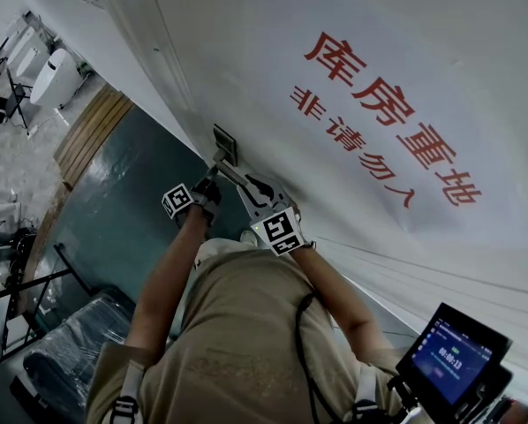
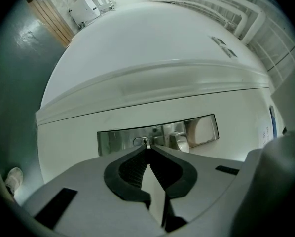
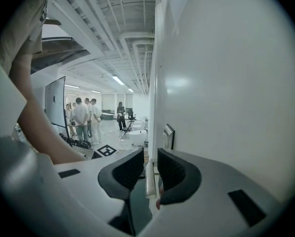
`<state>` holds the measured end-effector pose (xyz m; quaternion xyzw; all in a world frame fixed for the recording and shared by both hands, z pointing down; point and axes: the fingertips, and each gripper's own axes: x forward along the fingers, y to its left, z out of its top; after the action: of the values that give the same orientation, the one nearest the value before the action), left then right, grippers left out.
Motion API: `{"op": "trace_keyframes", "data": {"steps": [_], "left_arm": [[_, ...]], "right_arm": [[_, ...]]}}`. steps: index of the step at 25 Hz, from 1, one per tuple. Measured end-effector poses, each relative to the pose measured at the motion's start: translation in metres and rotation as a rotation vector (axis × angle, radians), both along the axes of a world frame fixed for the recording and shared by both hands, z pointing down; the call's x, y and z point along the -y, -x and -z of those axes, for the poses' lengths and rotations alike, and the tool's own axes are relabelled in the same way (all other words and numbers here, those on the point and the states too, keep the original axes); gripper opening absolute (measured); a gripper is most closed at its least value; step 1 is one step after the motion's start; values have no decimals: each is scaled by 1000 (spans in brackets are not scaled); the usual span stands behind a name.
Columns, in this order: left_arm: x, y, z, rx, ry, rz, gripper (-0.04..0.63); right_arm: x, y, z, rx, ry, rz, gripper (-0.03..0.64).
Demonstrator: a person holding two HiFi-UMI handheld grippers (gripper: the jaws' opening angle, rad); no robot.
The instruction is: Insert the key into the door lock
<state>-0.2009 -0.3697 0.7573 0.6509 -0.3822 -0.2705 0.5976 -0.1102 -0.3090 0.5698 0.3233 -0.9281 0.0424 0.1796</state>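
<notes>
Left gripper is pinching a small silver metal key at the very tips of its jaws, which are standing almost fully closed on the thin blade. The key is sitting right at the oval keyhole in the long polished steel lock plate on the white painted door. Whether the blade is already entering cannot be told. Gripping at the tips is leaving the blade free ahead of the jaws and is holding the bulky grey gripper body clear of the plate. The black ribbed rubber pads are giving a non-slip seat on the smooth, flat metal.

Right gripper is standing just beside the door with its jaws narrowly apart and a pale, slim lever handle between them. The pads are lying close against both faces of the lever. This is reading as a steadying hold, judged to be bracing the door leaf while the key is being aligned. The plate is mirror-bright and is projecting slightly from the matt door face.
</notes>
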Motion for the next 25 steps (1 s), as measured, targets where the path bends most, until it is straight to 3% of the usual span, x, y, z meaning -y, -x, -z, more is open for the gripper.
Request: {"op": "trace_keyframes", "data": {"steps": [25], "left_arm": [[3, -1, -6, -15, 9, 13, 32]], "right_arm": [[5, -4, -1, -4, -4, 8, 77]]}}
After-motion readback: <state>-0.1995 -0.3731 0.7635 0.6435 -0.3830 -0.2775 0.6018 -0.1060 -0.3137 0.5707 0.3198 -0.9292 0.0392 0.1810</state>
